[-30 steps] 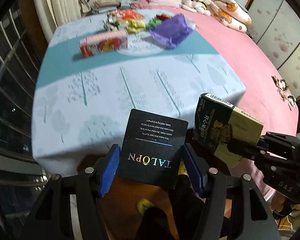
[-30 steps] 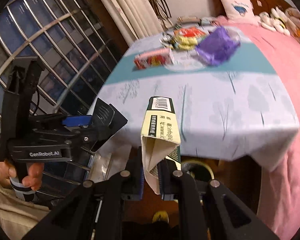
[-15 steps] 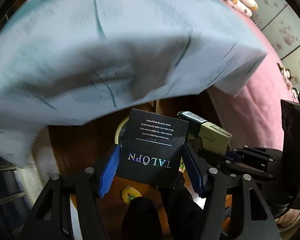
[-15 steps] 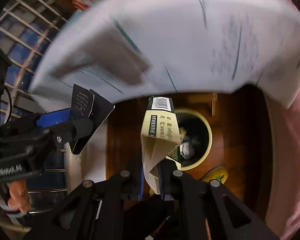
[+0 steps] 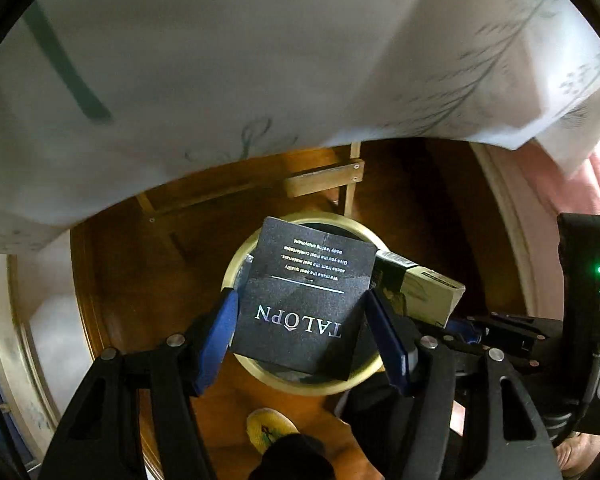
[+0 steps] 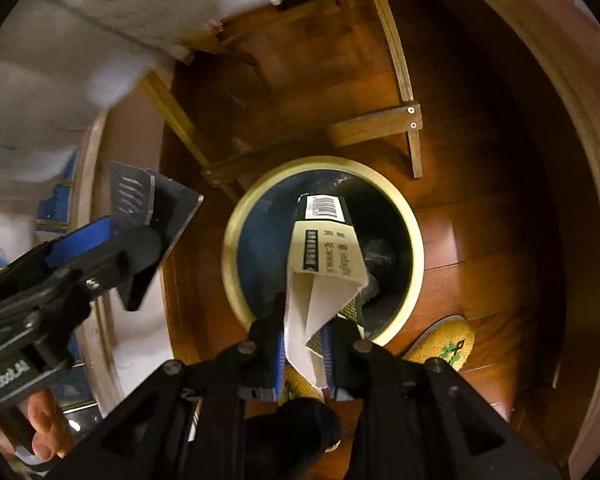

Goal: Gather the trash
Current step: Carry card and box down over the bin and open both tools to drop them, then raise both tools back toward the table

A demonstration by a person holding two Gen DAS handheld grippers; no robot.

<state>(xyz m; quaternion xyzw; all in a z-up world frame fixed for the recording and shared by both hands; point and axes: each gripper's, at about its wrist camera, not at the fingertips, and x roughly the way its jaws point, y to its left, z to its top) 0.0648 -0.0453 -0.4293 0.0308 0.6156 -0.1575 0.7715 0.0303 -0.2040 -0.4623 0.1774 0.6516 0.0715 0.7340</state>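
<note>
Both grippers are pointed steeply down over the bin (image 6: 414,236) so that each load can drop straight in. A black card (image 5: 306,300) is seen between the blue pads (image 5: 216,340) of the left gripper (image 5: 304,340); its jaws are opening, with a gap showing at the right pad, so the card looks nearly free. A flattened carton (image 6: 326,256) is lightly pinched by the right gripper (image 6: 304,354) (jaws opening too), its far end hanging directly over the bin mouth.
</note>
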